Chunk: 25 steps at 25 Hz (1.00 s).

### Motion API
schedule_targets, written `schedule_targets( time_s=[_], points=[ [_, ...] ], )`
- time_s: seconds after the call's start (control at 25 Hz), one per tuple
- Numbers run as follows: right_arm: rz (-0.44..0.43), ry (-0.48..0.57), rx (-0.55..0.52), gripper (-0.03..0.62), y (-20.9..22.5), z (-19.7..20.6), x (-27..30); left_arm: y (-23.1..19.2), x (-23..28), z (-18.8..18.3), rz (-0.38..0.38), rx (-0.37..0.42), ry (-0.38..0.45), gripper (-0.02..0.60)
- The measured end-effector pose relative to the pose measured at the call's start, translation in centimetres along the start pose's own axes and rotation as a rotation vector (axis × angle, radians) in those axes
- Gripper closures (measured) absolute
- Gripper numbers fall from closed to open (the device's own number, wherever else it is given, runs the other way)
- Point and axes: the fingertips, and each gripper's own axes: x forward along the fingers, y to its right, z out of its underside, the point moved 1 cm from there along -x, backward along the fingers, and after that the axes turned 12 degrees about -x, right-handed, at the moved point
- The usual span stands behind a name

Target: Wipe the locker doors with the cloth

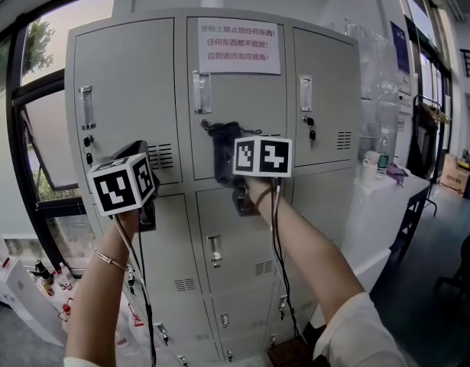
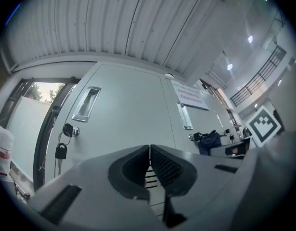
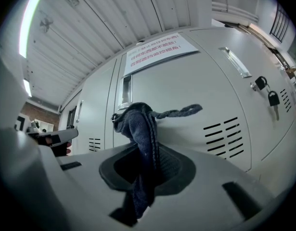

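A grey bank of locker doors [image 1: 131,82] fills the head view. My right gripper [image 1: 231,155] is shut on a dark blue cloth [image 1: 225,147], pressed against the top middle door [image 1: 242,98] below its handle. In the right gripper view the cloth [image 3: 140,129] rises from between the jaws and a twisted corner lies on the door [image 3: 196,90]. My left gripper [image 1: 147,186] is shut with nothing in it, held near the vents of the top left door. In the left gripper view that door [image 2: 123,109] with its handle and hanging key [image 2: 61,150] lies ahead of the gripper [image 2: 149,165].
A paper notice [image 1: 239,45] with red print is taped on the middle door. Keys hang from the locks [image 1: 88,147]. A white table [image 1: 384,197] with bottles stands to the right. A window [image 1: 43,128] lies left, and small bottles [image 1: 47,277] sit on the floor.
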Motion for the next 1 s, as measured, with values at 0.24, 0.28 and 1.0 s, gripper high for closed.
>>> schedule_targets(
  time_s=[0.24, 0.28, 1.0],
  points=[
    [-0.009, 0.009, -0.012, 0.543, 1.0, -0.5, -0.4, 1.4, 0.7, 0.3, 0.007, 0.002, 0.004, 0.572],
    [-0.01, 0.011, -0.011, 0.543, 1.2, -0.5, -0.5, 1.6, 0.8, 0.3, 0.007, 0.002, 0.003, 0.572],
    [-0.027, 0.018, -0.066, 0.543, 3.5, -0.9, -1.8, 4.9, 1.8, 0.0, 0.026, 0.004, 0.021, 0.572]
  ],
)
